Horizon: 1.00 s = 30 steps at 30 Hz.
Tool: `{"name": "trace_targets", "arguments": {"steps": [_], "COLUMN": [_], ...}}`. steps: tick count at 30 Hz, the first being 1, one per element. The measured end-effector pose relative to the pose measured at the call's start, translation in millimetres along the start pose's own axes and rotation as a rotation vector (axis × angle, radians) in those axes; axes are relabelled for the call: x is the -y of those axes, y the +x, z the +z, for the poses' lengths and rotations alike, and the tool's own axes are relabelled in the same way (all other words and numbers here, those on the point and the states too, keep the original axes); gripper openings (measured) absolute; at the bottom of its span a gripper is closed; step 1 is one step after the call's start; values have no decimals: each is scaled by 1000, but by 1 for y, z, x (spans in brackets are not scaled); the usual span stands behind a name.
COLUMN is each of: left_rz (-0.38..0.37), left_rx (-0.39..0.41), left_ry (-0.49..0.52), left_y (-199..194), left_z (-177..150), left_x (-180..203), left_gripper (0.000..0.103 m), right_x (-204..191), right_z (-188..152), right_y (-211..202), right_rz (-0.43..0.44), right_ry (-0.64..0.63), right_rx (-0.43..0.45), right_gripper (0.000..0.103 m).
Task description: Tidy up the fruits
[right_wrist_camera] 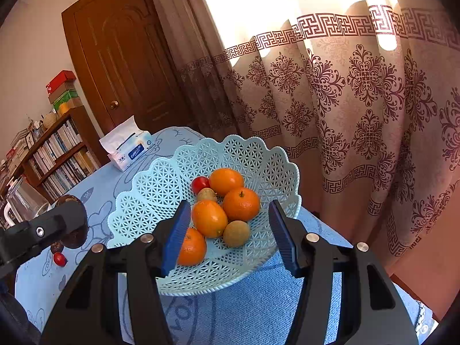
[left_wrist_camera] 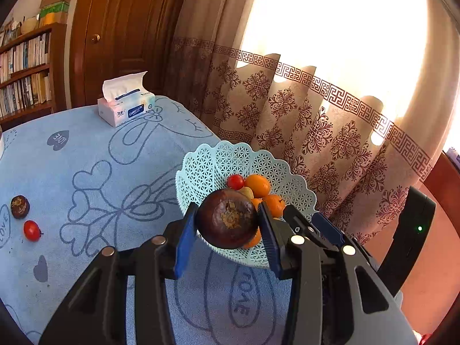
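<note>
left gripper (left_wrist_camera: 227,220) clamping mangosteen (left_wrist_camera: 227,218), apparently above basket (left_wrist_camera: 212,164) rim | right gripper (right_wrist_camera: 230,230) wide, holding nothing, over oranges (right_wrist_camera: 241,204)

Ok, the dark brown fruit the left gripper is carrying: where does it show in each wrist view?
Left wrist: dark brown fruit at centre, clamped between the left gripper's blue pads, in front of the basket.
Right wrist: only its dark edge at far left, behind the black gripper body.
Shared landmark: pale blue lattice basket.

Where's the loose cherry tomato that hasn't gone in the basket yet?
In the left wrist view the cherry tomato lies on the blue tablecloth at far left, just below a loose mangosteen and well left of the basket.
</note>
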<state>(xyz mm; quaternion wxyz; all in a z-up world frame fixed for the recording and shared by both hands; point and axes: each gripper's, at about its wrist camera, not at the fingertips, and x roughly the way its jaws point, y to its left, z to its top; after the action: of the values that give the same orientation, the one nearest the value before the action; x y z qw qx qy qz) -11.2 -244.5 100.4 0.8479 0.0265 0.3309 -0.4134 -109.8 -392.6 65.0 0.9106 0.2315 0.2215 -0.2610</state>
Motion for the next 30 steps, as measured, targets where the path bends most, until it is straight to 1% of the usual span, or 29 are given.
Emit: {"name": "trace_targets", "arguments": {"steps": [4, 7, 8, 10, 11, 14, 18, 20, 25, 26, 27, 30], "left_rz": [8, 9, 9, 7, 15, 29, 44, 52, 86, 96, 106, 129], "left_rx": [-27, -33, -33, -23, -16, -15, -14, -13, 5, 10, 14, 28], "left_ry": [-20, -35, -43, -62, -67, -81, -101, -105, -101, -99, -96, -96], "left_y": [19, 25, 26, 24, 23, 21, 18, 16, 10, 9, 7, 3], "left_z": [1, -1, -1, -2, -2, -3, -6, -7, -10, -11, -12, -13], "left_x": [-2, -4, -6, -10, -12, -18, -25, -28, -31, -32, -33, -38], "left_gripper": [43, 44, 54, 68, 70, 70, 70, 76, 85, 85, 85, 90], "right_x": [0, 0, 0, 0, 0, -1, -2, -2, -7, -10, -12, -18], "right_z": [0, 0, -1, -1, -1, -1, -2, -2, -3, -4, -4, -5], "right_y": [0, 0, 0, 0, 0, -1, -1, -1, -6, -8, -10, -15], "right_rz": [-1, -1, -1, -2, -2, -4, -5, -5, -9, -9, -9, -8], "right_ry": [0, -1, -1, -3, -4, -5, -12, -13, -42, -53, -66, -99], "right_rx": [0, -1, -3, -3, -2, 5, 7, 9, 36, 47, 59, 86], "right_gripper": [58, 58, 58, 58, 58, 64, 65, 65, 65, 68, 73, 76]}}
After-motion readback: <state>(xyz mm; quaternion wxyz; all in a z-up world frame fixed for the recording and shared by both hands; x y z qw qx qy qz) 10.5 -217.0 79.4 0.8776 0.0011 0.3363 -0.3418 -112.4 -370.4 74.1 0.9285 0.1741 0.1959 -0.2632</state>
